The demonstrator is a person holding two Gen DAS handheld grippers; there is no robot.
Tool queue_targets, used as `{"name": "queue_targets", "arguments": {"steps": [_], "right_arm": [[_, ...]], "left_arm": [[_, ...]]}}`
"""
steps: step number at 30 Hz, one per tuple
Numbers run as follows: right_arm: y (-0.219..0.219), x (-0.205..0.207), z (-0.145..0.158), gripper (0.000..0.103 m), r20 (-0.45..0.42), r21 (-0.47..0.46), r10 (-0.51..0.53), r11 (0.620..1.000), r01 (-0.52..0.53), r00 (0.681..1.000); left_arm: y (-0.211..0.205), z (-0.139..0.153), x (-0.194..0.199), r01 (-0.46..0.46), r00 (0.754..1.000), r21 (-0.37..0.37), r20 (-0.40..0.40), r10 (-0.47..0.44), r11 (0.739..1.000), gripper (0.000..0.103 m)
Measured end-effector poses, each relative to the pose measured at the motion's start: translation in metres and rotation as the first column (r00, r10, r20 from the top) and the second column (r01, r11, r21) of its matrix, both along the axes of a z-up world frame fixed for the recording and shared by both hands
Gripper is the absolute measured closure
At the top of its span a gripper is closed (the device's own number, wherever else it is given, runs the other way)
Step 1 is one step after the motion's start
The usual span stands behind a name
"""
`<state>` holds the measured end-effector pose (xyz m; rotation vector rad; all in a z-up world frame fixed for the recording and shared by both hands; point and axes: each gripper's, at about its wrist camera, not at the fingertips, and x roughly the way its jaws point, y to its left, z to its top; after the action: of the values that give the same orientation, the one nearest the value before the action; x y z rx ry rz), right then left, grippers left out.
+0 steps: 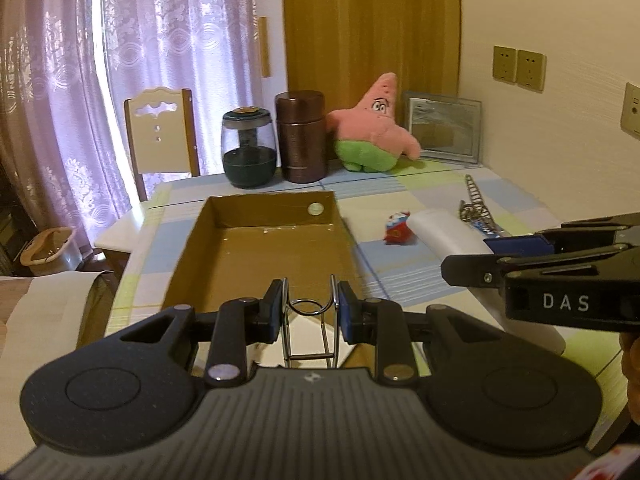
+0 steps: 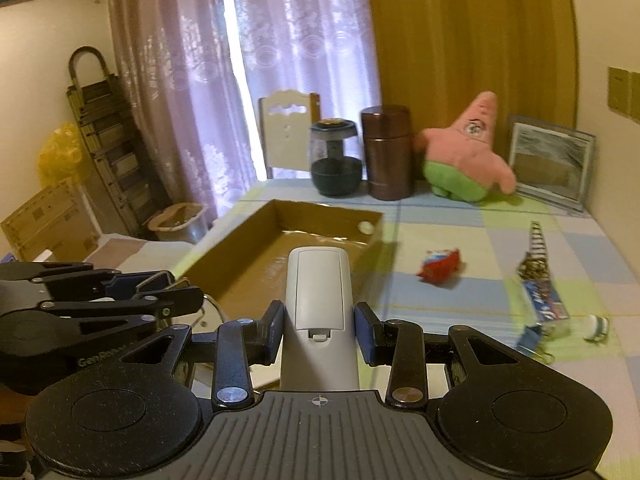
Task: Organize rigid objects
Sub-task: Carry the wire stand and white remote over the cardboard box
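An open cardboard box [image 1: 256,248] lies on the checked tablecloth; it also shows in the right wrist view [image 2: 280,256]. My left gripper [image 1: 308,312] is shut on a chrome wire rack [image 1: 309,330] and holds it over the box's near edge. My right gripper [image 2: 320,334] is shut on a white remote control [image 2: 318,304], back side up, pointing at the box. The right gripper and remote also show at the right of the left wrist view [image 1: 520,268].
A red snack packet [image 2: 440,266], a spiral metal piece [image 2: 534,248], a blue wrapper [image 2: 546,300] and a small bottle [image 2: 596,326] lie on the table to the right. A glass jar [image 1: 249,148], brown canister [image 1: 301,138], pink starfish plush [image 1: 374,128] and picture frame [image 1: 444,128] stand at the back.
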<state>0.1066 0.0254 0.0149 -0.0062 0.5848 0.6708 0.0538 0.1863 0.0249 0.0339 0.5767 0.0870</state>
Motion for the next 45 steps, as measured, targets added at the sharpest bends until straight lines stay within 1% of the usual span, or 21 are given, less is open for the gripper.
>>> {"name": "queue_targets", "arguments": {"steps": [7, 13, 19, 24, 33, 36, 42, 45], "right_arm": [[0.029, 0.005, -0.003, 0.068, -0.021, -0.005, 0.020, 1.000, -0.020, 1.000], [0.044, 0.016, -0.006, 0.068, -0.036, -0.005, 0.023, 1.000, -0.023, 0.999], [0.058, 0.034, -0.007, 0.068, -0.045, -0.007, 0.018, 1.000, -0.018, 0.999], [0.071, 0.057, -0.010, 0.068, -0.064, -0.006, 0.008, 1.000, -0.008, 0.998], [0.098, 0.104, -0.024, 0.068, -0.116, 0.009, -0.006, 1.000, 0.007, 0.993], [0.107, 0.121, -0.034, 0.068, -0.153, 0.016, -0.006, 1.000, 0.008, 0.988], [0.116, 0.146, -0.054, 0.068, -0.191, -0.003, -0.032, 0.999, 0.032, 0.981], [0.119, 0.154, -0.066, 0.068, -0.195, -0.023, -0.034, 0.999, 0.030, 0.980]], "left_arm": [[0.025, -0.004, 0.002, -0.020, 1.000, -0.005, -0.010, 0.020, 1.000, 0.080], [0.045, -0.005, 0.012, -0.025, 1.000, -0.019, -0.015, 0.025, 1.000, 0.080], [0.067, -0.004, 0.032, -0.017, 1.000, -0.031, -0.010, 0.017, 0.999, 0.080], [0.086, -0.005, 0.058, -0.008, 1.000, -0.040, -0.008, 0.008, 0.999, 0.080], [0.113, -0.024, 0.107, 0.002, 0.999, -0.075, -0.042, -0.005, 0.997, 0.080], [0.119, -0.032, 0.122, -0.004, 0.998, -0.097, -0.056, -0.001, 0.995, 0.080], [0.127, -0.050, 0.144, -0.022, 0.998, -0.137, -0.068, 0.013, 0.990, 0.080], [0.127, -0.061, 0.152, -0.020, 0.997, -0.142, -0.077, 0.009, 0.990, 0.080]]}}
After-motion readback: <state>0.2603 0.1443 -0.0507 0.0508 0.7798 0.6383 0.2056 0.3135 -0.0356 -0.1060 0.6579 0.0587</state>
